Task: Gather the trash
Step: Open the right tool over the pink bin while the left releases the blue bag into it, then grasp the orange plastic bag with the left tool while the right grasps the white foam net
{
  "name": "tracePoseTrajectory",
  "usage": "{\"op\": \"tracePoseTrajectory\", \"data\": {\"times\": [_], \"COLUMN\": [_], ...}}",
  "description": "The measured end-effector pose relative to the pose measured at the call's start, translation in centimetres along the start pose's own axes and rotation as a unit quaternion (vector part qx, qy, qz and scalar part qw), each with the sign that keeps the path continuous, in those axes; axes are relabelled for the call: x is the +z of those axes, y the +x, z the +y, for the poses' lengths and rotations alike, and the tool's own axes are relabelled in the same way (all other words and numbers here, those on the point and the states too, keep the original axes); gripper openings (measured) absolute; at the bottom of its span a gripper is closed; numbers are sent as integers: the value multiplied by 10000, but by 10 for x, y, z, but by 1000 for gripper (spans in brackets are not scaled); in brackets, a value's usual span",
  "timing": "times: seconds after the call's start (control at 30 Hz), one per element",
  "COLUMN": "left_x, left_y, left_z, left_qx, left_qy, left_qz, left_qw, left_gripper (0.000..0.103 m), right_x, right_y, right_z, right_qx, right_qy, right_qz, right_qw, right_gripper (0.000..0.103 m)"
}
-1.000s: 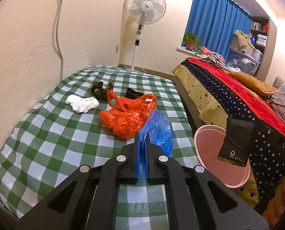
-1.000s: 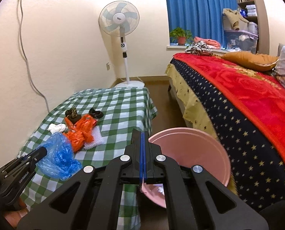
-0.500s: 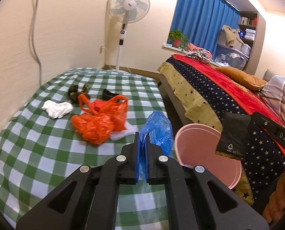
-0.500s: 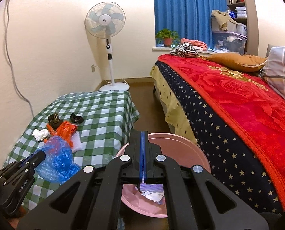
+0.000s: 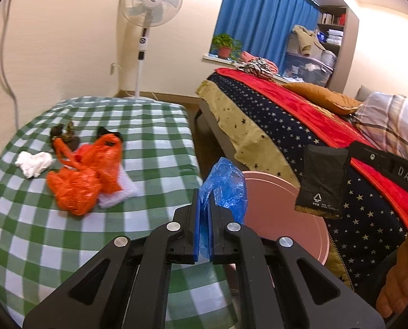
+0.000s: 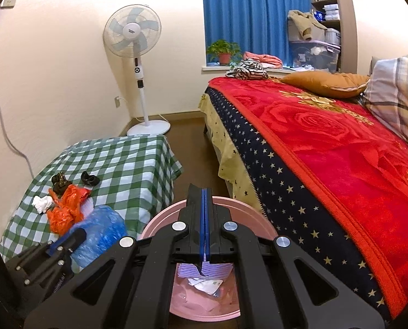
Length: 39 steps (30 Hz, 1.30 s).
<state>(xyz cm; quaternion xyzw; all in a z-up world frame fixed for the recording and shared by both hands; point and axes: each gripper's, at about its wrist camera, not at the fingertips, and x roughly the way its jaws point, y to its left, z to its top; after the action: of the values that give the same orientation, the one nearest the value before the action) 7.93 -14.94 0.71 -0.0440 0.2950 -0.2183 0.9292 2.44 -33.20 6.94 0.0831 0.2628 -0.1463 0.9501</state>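
My left gripper (image 5: 204, 203) is shut on a crumpled blue plastic bag (image 5: 225, 189), held over the table's right edge beside the pink bin (image 5: 286, 219). The bag also shows in the right wrist view (image 6: 102, 233). My right gripper (image 6: 205, 200) is shut on a flat black packet (image 5: 321, 181) and hangs above the pink bin (image 6: 160, 219), which holds paper scraps. On the green checked table (image 5: 149, 142) lie an orange plastic bag (image 5: 86, 175), a white tissue wad (image 5: 34, 161), a white wrapper (image 5: 119, 194) and small dark scraps (image 5: 64, 134).
A bed with a red and starred blanket (image 6: 341, 164) runs along the right, close to the bin. A standing fan (image 6: 138, 63) is at the far wall beyond the table. A narrow strip of brown floor (image 6: 193, 148) lies between table and bed.
Both grippers have swung right, the left one carrying the blue bag from over the table to its edge near the bin. The right gripper now looks more steeply down into the bin.
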Motion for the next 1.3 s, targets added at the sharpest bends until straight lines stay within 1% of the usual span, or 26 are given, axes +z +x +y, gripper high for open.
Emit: {"op": "tracePoseTrajectory", "data": {"times": [0.3, 0.37, 0.43, 0.5, 0.53, 0.57, 0.6, 0.77, 0.83, 0.97, 1.07, 1.17, 1.3], "left_x": [-1, -1, -4, -9, -10, -12, -12, -8, -9, -12, -11, -10, -8], "left_y": [22, 27, 33, 38, 38, 39, 38, 27, 25, 28, 31, 32, 27], "left_z": [-19, -23, -28, -32, -32, -31, -30, -20, -19, -21, -30, -35, -28], "left_qx": [-277, -391, -497, -547, -557, -556, -550, -538, -573, -727, -791, -755, -597], "left_qy": [43, 49, 90, 139, 142, 149, 156, 102, 117, 3, 62, 114, 50], "left_qz": [117, 170, 308, 447, 462, 492, 508, 403, 424, 532, 535, 506, 420], "left_qw": [9995, 9991, 9982, 9974, 9973, 9971, 9971, 9977, 9974, 9959, 9954, 9958, 9973], "left_gripper": [4, 4, 9, 33, 34, 33, 34, 33, 33, 33, 33, 33, 33], "right_x": [-1, -2, -3, -4, -4, -4, -4, -6, -7, -6, -7, -8, -9], "right_y": [15, 18, 22, 24, 24, 24, 23, 20, 16, 2, -5, -7, -7], "right_z": [-9, -10, -11, -14, -16, -19, -20, -16, -15, -17, -24, -34, -30], "right_qx": [-130, -172, -259, -360, -404, -436, -452, -391, -357, -347, -349, -297, -170], "right_qy": [143, 128, 123, 172, 247, 325, 363, 348, 346, 392, 479, 705, 687], "right_qz": [90, 130, 209, 249, 251, 235, 216, 164, 133, 8, -48, -37, -103], "right_qw": [9998, 9997, 9994, 9989, 9986, 9982, 9981, 9985, 9987, 9986, 9982, 9971, 9974], "right_gripper": [0, 1, 5, 15, 30, 41, 43, 43, 43, 43, 43, 43, 43]}}
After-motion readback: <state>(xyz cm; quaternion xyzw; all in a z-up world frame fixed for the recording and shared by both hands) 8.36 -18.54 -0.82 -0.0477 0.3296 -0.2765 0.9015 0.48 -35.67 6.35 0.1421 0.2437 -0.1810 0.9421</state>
